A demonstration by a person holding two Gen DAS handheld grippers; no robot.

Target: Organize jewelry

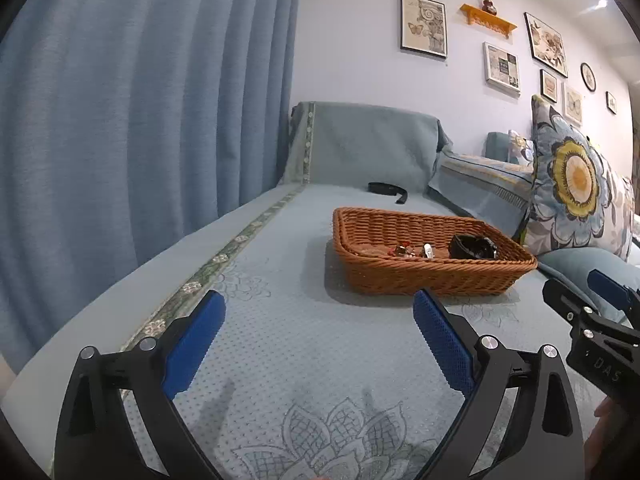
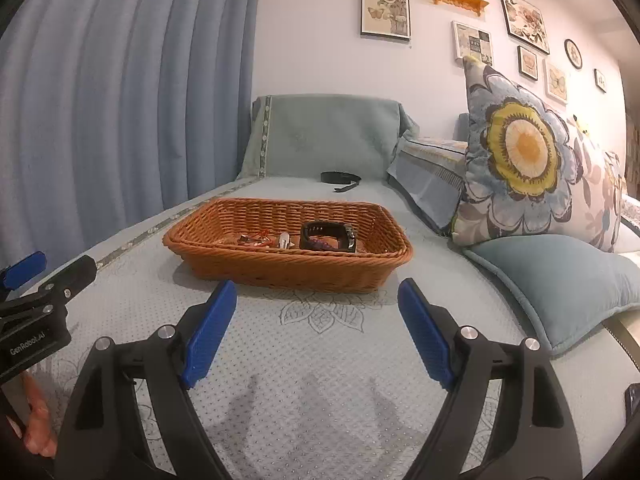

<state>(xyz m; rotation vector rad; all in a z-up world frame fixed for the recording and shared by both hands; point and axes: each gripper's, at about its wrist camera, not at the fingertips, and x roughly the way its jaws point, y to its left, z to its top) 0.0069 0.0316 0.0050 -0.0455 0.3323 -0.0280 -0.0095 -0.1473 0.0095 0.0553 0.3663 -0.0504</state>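
On the sofa seat: wicker basket (image 2: 288,268) sits mid-cushion, just ahead of both grippers.
Basket contents: black watch (image 2: 329,236) at right, white clip-like piece (image 2: 284,240) in the middle, reddish beaded item (image 2: 254,239) at left; all lie on the basket floor.
Outside basket: black strap (image 2: 341,178) lies loose on the seat beyond the basket, near the backrest, well apart from it.
Progress: judged late stage; three pieces are in, the strap looks like the one item left, if it counts as jewelry.
Left gripper (image 1: 316,312): fingers spread wide, nothing between them, hanging over bare sofa cover, short of the basket.
Right gripper (image 2: 316,300): fingers spread wide, empty, tips near the basket's front rim but not touching.
Next, as a guess: reach past the basket for the strap; low and flat on fabric, so the pinch could snag the cover.
Surroundings: floral pillow (image 2: 524,148) and plain blue cushion (image 2: 560,280) to the right; curtain (image 2: 120,100) to the left.
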